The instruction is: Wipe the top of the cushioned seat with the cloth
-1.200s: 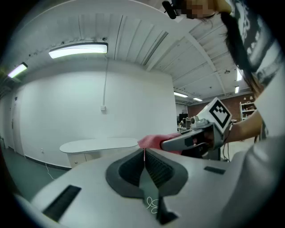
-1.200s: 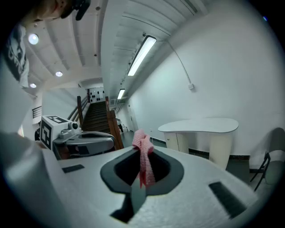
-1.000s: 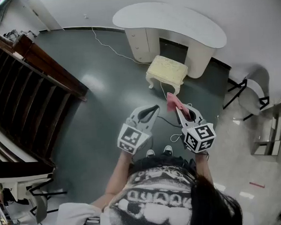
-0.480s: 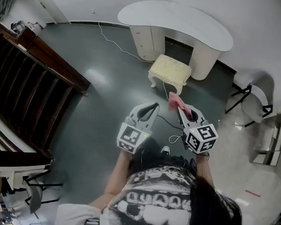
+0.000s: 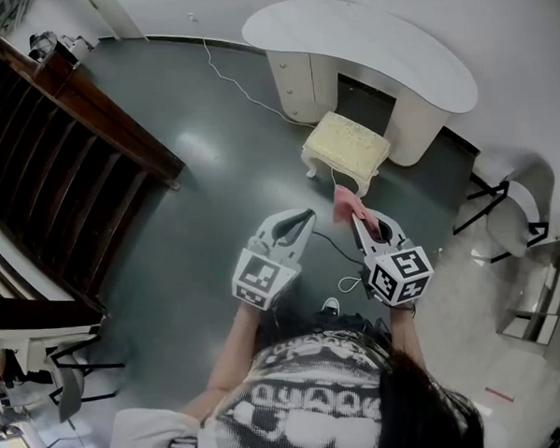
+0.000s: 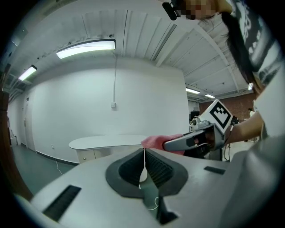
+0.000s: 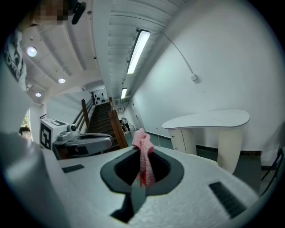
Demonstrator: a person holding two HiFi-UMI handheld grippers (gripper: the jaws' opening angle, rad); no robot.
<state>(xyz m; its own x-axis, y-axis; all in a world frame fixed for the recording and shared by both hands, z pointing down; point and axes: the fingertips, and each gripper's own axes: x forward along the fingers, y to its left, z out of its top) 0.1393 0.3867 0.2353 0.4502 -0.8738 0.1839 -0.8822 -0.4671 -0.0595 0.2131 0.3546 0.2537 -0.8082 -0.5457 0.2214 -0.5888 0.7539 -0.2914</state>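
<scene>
Where the dark grey floor fills most of the head view, a dark wooden staircase runs down its left side and a white, curved-top desk stands against the far wall. Just in front of the desk, partly tucked toward its knee space, sits the cushioned seat, a small cream stool with a quilted top and pale legs; its top is bare, with nothing lying on it. Both grippers are held up at chest height, well short of the stool and side by side. The left gripper has its jaws pressed together with nothing between them, so it looks spare for now. The right gripper has its jaws pinched on the pink cloth, which stands up in a crumpled fold beyond the tips and hangs a little way down between the pads. By my reading, the wipe itself has not begun: the cloth is in hand, but the approach to the stool, the lowering of the cloth onto the cushion and all the strokes across its top are left to do.
</scene>
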